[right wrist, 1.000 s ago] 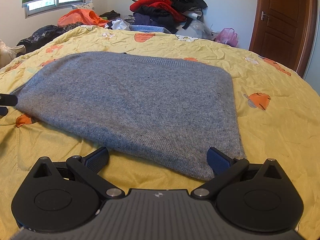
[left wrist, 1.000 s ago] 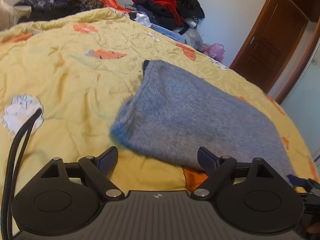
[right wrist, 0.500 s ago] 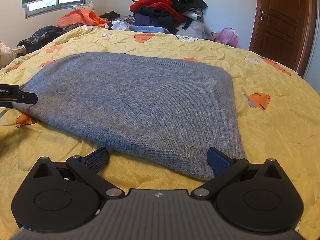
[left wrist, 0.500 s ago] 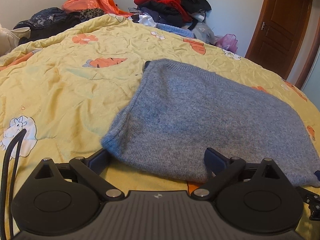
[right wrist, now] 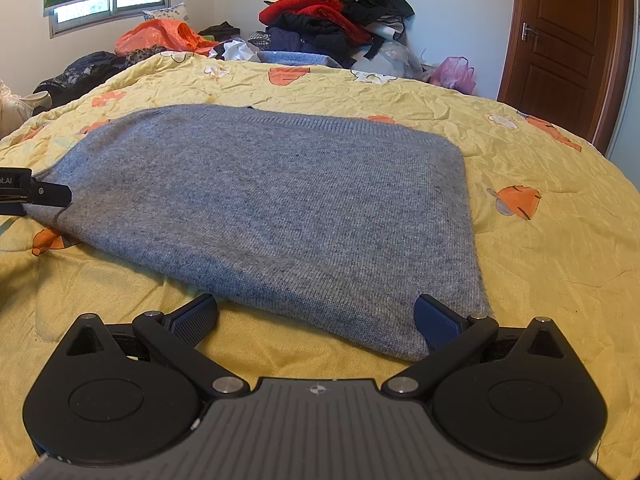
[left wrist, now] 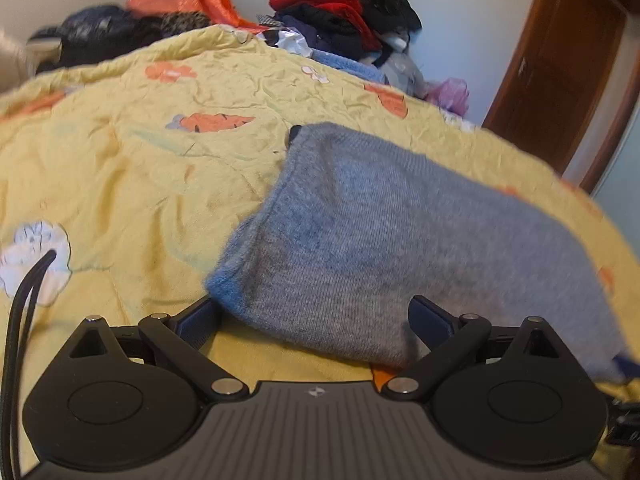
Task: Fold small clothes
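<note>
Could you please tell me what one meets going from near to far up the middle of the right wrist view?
Right gripper → bare strip of yellow quilt → grey sweater → more quilt → pile of clothes → white wall.

You're looking at a fuzzy, matt grey knit sweater (right wrist: pixel 280 208) on a crinkled yellow cloth quilt (right wrist: pixel 540 264), with matt black plastic gripper arms, ribbed blue finger pads (right wrist: pixel 434 322), and a glossy varnished wooden door (right wrist: pixel 560 48).

Both tongs (left wrist: pixel 314 318) (right wrist: pixel 316 318) low, jaws wide apart
</note>
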A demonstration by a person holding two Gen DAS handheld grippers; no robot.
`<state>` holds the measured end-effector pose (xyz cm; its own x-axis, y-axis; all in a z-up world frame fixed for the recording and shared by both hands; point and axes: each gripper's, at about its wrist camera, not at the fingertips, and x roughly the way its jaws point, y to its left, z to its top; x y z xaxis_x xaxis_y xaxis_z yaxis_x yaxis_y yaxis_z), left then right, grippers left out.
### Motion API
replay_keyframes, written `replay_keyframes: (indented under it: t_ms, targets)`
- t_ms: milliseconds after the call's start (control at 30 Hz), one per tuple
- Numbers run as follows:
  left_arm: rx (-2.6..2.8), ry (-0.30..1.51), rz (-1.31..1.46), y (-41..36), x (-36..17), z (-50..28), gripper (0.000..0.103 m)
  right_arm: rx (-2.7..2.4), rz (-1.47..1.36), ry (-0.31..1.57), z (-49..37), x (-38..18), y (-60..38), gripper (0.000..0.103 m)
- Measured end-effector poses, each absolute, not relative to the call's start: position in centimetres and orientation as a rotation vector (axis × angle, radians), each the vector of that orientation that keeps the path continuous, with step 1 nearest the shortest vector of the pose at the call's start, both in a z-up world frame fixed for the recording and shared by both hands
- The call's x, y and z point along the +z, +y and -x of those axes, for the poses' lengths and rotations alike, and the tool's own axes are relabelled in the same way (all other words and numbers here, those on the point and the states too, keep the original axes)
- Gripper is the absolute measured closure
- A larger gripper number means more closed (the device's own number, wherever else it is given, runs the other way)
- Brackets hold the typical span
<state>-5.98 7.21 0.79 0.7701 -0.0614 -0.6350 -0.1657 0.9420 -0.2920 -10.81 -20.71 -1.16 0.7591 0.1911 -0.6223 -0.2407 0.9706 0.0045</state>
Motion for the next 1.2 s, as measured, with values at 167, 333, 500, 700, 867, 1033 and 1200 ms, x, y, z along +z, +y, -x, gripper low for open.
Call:
replay_keyframes:
  t_ms: [167, 333, 500, 700, 867, 1033, 1200]
  targets:
    - [-0.056, 0.650, 0.762, 12.5, 0.1, 7.2, 0.003, 0.252, -0.343, 0.661, 12.6, 0.4, -26.1, 0.000]
    - [-0.091, 0.643, 0.978, 14.8, -1.3, 6.6, 0.027, 0.225, -0.731, 0.703, 12.8, -0.5, -30.9, 0.000]
    - [-0.082, 0.655, 0.989, 14.5, -2.1, 5.5, 0.052, 0.233, -0.980, 0.717, 11.6, -1.9, -31.9, 0.000]
    - [-0.034, 0.667, 0.889, 14.0, -2.1, 4.8, 0.083, 0.153, -0.937, 0.658, 10.1, -1.8, -30.9, 0.004]
    - [-0.027, 0.700, 0.883, 15.0, -2.4, 4.0, 0.097, 0.050, -0.900, 0.695, 8.1, -3.5, -30.6, 0.093]
    - [-0.022, 0.719, 0.788, 16.2, -0.6, 3.0, 0.098, 0.112, -0.956, 0.691, 8.5, -3.8, -29.6, 0.091]
    - [-0.015, 0.734, 0.741, 17.4, 0.4, 2.9, 0.098, 0.128, -0.931, 0.688, 10.0, -3.6, -29.9, 0.091]
